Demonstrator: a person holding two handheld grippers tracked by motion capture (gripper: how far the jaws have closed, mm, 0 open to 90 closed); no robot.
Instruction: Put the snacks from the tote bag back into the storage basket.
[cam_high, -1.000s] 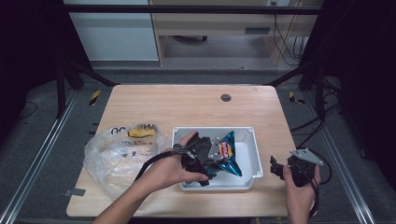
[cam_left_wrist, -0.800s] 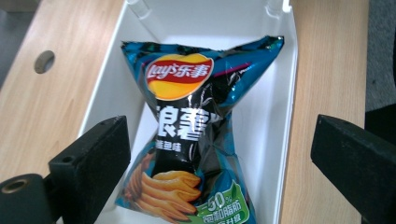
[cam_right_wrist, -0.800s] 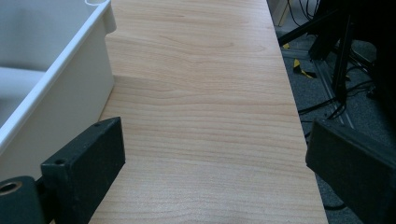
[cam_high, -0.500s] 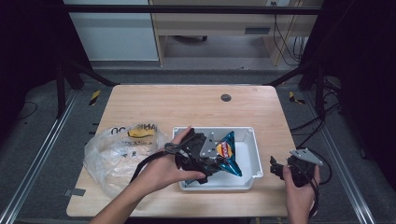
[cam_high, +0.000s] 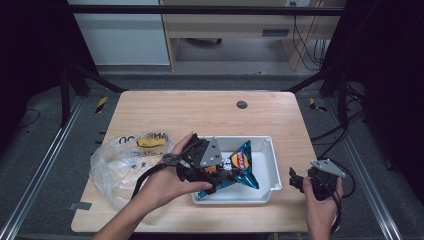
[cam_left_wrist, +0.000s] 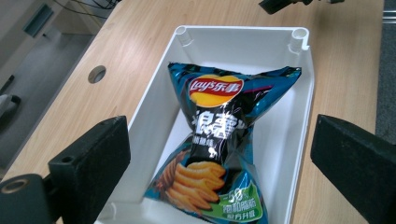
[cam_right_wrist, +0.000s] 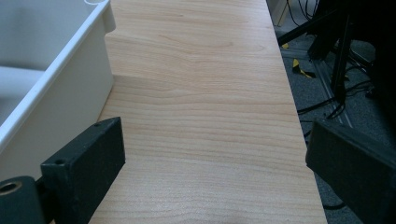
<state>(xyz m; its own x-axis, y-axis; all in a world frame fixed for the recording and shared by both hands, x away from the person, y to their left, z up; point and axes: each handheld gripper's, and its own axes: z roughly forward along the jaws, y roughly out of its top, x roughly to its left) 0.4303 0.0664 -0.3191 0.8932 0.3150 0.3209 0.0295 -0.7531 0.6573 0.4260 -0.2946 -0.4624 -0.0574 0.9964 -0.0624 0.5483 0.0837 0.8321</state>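
Chip bag (cam_left_wrist: 219, 144) inside white bin (cam_left_wrist: 306, 93); left gripper (cam_left_wrist: 219, 163) agape.

I see a rectangular light-wood table (cam_high: 200, 112) with rounded corners, a small dark round grommet hole (cam_high: 242, 104) set near its far edge. Taking the rectangular white plastic bin (cam_high: 267, 165) as my landmark: it sits directly on the tabletop toward the near right part, its long side running across the table. Just left of the bin lies a crumpled clear plastic bag (cam_high: 120, 165) with yellow and black print, resting on the wood near the left edge. Right of the bin I see bare wood out to the table's edge.
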